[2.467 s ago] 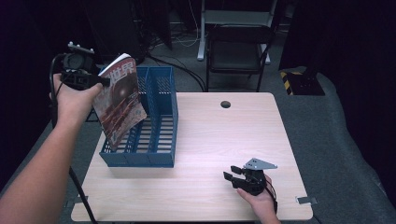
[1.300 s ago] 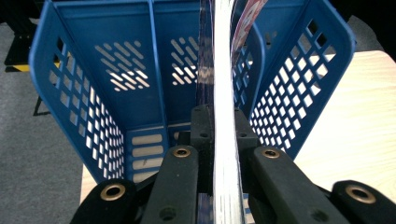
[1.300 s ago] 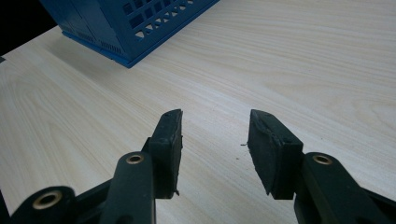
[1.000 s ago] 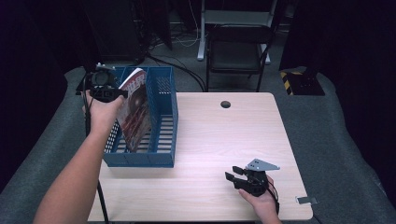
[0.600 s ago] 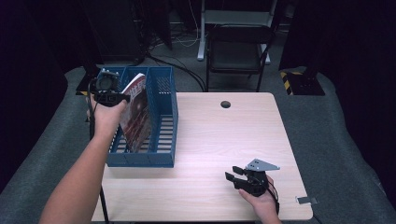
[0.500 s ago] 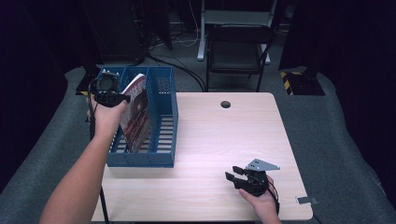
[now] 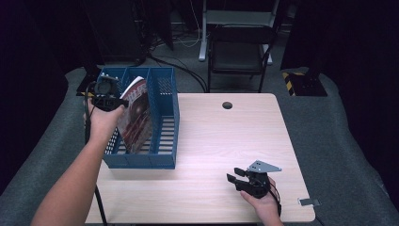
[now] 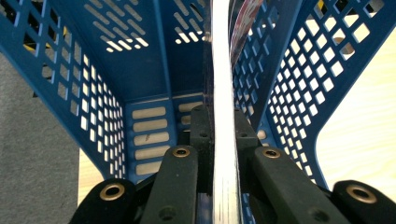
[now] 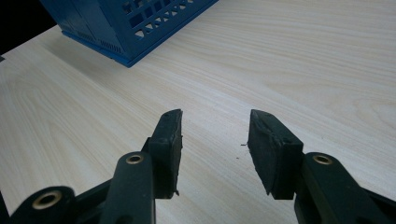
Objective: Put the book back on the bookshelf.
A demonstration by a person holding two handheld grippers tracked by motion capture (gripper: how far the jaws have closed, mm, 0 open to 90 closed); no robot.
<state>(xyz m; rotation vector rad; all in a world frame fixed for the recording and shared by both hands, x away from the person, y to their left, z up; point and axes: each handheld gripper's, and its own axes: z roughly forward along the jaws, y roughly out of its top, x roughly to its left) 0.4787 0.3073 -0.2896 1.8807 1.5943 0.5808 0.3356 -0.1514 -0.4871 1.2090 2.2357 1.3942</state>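
Note:
A blue slotted file rack (image 7: pixel 162 115) stands on the left part of the wooden table (image 7: pixel 221 136). A magazine (image 7: pixel 136 117) with a reddish cover stands tilted inside it. My left gripper (image 7: pixel 107 94) is shut on the magazine's upper edge. In the left gripper view the white page edge of the magazine (image 8: pixel 222 116) runs up between the two black pads, with the rack's walls (image 8: pixel 88 93) on both sides. My right gripper (image 7: pixel 237 176) rests near the table's front right, open and with nothing in it. Its jaws (image 9: pixel 215 128) hover just above bare wood.
A black folding chair (image 7: pixel 240 42) stands behind the table. A round cable hole (image 7: pixel 227 105) lies near the table's far edge. A corner of the blue rack (image 9: pixel 126 23) shows far off in the right gripper view. A small metal tag (image 7: pixel 310 202) sits at the front right corner.
The left hand carried the magazine from above the rack's left side down into the rack, where it stands lower. The right gripper has kept still.

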